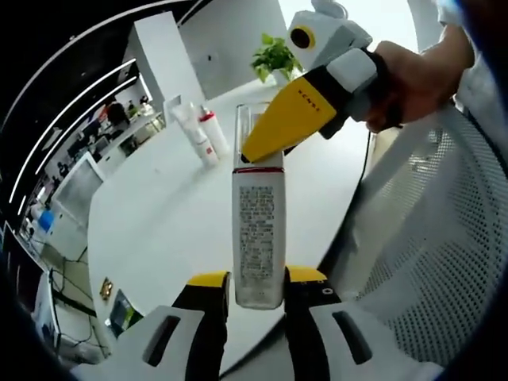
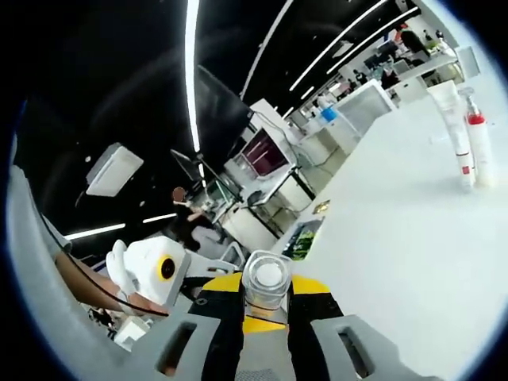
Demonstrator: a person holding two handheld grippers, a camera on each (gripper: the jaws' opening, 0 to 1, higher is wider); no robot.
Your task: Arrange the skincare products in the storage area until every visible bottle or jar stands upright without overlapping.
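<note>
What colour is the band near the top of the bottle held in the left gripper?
Red, on the white bottle; clearest in the left gripper view.

A green leafy potted plant stands at the far edge of the round white table, and a white perforated mesh chair back rises just beside the table's near edge. Beyond the opposite edge, desks with dark computer monitors stand under long white ceiling light strips, and a white boxy pillar rises behind the table.
</note>
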